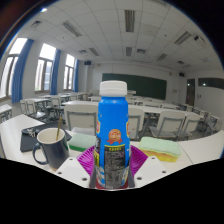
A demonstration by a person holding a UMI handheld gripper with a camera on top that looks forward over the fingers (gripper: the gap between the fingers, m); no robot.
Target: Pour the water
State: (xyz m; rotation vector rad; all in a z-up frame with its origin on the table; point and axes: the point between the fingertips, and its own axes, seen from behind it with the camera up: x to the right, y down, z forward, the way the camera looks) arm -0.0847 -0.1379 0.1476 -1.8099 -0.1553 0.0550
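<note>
Gripper (112, 172) fingers clasp upright bottle (113, 130), beside dark mug (47, 146).

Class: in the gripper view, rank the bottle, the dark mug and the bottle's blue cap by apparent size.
1. Bottle, standing between the gripper fingers; nearest the camera, which exaggerates it.
2. Dark mug, beside the bottle.
3. Blue cap, smallest.

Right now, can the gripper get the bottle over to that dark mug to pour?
Probably yes. The gripper holds the blue-capped bottle upright between its fingers, and the dark mug stands just beside it on the white table with nothing between them.
</note>
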